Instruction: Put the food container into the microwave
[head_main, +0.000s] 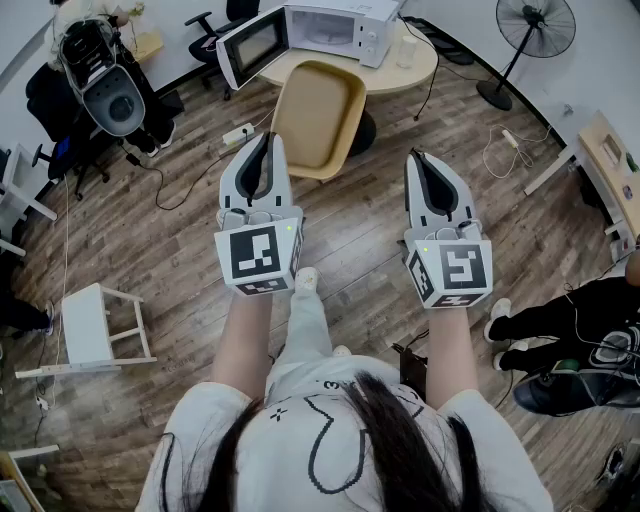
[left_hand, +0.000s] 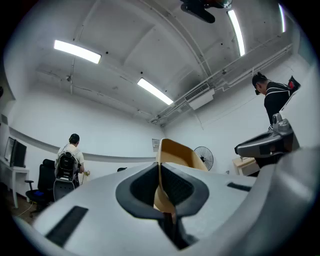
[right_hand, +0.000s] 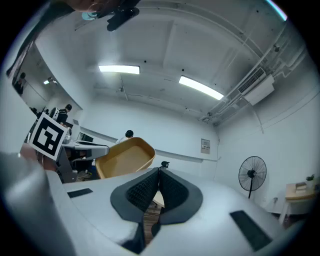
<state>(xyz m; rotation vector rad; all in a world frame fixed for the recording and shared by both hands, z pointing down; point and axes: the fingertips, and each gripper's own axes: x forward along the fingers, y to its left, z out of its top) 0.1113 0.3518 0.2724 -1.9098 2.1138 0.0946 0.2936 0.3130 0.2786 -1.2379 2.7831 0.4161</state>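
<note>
The food container (head_main: 318, 118) is a tan oblong tray, held up on edge over the floor. My left gripper (head_main: 268, 142) is shut on its left rim. In the left gripper view the tray (left_hand: 176, 154) rises from between the jaws of the left gripper (left_hand: 161, 189). My right gripper (head_main: 416, 158) hangs to the right of the tray, shut and holding nothing. In the right gripper view that gripper (right_hand: 158, 186) has its pads pressed together, with the tray (right_hand: 123, 157) off to its left. The white microwave (head_main: 330, 28) stands on a round table (head_main: 400, 72) ahead, its door (head_main: 250, 45) swung open.
A standing fan (head_main: 535, 30) is at the far right, with cables (head_main: 495, 150) on the wood floor. A white stool (head_main: 95, 325) lies at the left. A person in black (head_main: 560, 320) sits at the right. Office chairs (head_main: 60, 130) and equipment stand far left.
</note>
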